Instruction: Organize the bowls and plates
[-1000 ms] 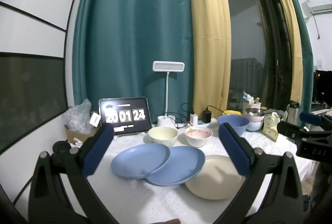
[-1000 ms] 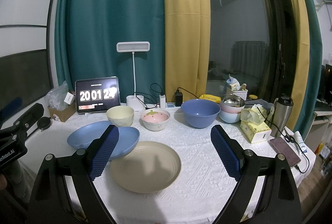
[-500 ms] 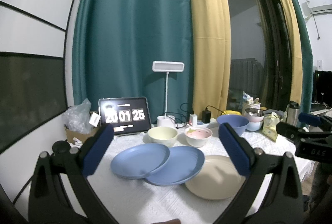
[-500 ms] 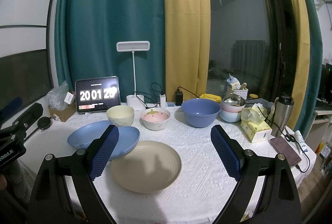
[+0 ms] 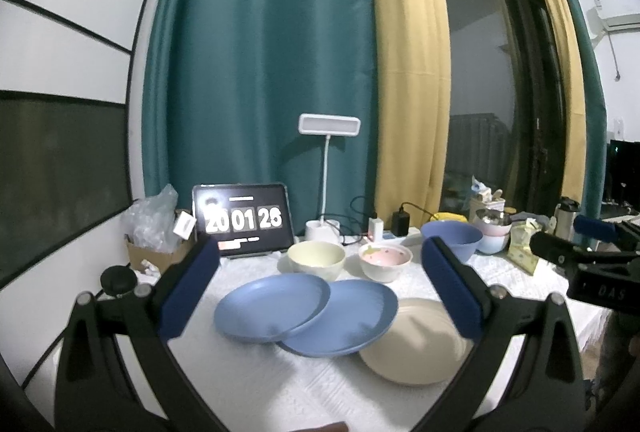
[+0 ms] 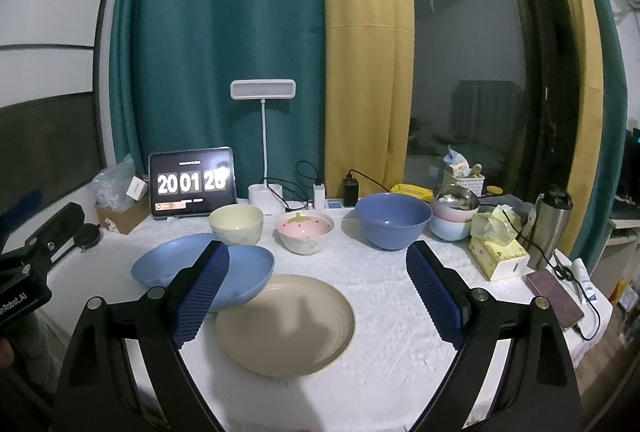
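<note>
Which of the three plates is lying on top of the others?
The left blue plate: its rim overlaps the second blue plate, which in turn overlaps the beige plate.

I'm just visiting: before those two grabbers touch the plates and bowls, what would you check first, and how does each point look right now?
1. Left gripper open, empty: ok.
2. Right gripper open, empty: ok.
3. Plates free to lift: not ok; two blue plates overlap, the lower one lapping the beige plate.
4. Bowls upright: ok for the cream bowl, strawberry bowl, blue bowl.
5. Charger cables away from the plates: ok.
</note>
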{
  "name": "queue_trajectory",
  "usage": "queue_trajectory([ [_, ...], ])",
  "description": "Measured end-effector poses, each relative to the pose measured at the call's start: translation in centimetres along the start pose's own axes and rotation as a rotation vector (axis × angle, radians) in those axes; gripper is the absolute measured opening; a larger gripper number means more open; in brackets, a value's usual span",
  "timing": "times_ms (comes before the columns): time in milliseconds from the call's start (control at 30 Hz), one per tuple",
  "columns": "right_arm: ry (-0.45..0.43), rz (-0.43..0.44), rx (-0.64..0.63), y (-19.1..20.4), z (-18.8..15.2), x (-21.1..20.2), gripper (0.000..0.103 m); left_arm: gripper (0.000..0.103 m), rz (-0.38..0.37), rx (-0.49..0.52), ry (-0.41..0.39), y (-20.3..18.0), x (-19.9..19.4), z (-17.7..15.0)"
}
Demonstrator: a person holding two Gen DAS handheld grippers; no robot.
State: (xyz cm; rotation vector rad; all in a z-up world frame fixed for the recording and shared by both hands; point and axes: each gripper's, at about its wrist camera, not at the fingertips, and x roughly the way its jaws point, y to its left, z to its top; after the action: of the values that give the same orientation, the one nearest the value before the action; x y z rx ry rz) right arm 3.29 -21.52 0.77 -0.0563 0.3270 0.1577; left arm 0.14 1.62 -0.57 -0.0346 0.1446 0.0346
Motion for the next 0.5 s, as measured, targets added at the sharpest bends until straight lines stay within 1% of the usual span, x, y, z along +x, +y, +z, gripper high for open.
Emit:
queue_trajectory([
  [167, 0.013, 0.007, -0.008, 0.2, -0.1, 1.0, 0.093, 0.102, -0.001, -0.01, 0.022, 0.4, 0.8, -0.7],
  [500, 0.066, 0.023, -0.029, 0.7, -0.5, 4.4, 0.093, 0.102, -0.011, -0.041, 0.133, 1.4, 4.3, -3.3],
])
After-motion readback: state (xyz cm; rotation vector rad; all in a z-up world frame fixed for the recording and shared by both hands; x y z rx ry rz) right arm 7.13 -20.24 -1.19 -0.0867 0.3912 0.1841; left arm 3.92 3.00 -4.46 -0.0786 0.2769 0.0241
